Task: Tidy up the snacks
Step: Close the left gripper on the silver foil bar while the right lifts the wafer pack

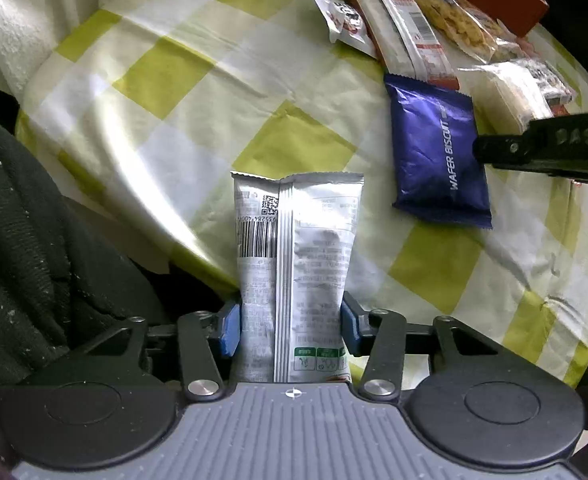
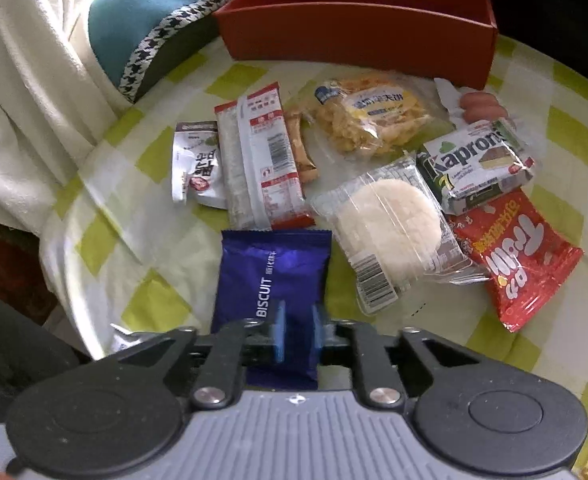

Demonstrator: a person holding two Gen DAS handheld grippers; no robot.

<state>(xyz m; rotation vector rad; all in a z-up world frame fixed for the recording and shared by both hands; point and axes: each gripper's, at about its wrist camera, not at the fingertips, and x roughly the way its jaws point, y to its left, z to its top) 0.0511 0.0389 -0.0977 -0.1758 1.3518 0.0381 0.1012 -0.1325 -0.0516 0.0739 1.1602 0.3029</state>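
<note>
My left gripper [image 1: 290, 326] is shut on a silver snack packet [image 1: 295, 264], printed back side up, held above the near edge of the checked table. A blue wafer biscuit packet [image 1: 437, 152] lies flat to its right. In the right wrist view my right gripper [image 2: 297, 332] sits over the near end of that blue packet [image 2: 274, 272], its blue pads narrowly apart above the wrapper; a grip does not show. The right gripper's black finger [image 1: 541, 148] reaches in beside the blue packet in the left wrist view. A red box [image 2: 357, 32] stands at the table's far side.
Several snacks lie between the blue packet and the red box: a long white-red bar [image 2: 262, 164], a small silver sachet [image 2: 198, 164], a yellow bag [image 2: 373, 116], a rice cake [image 2: 389, 224], a Kapron pack [image 2: 477, 164], a red gummy bag [image 2: 517, 256]. A white towel [image 2: 26, 92] hangs left.
</note>
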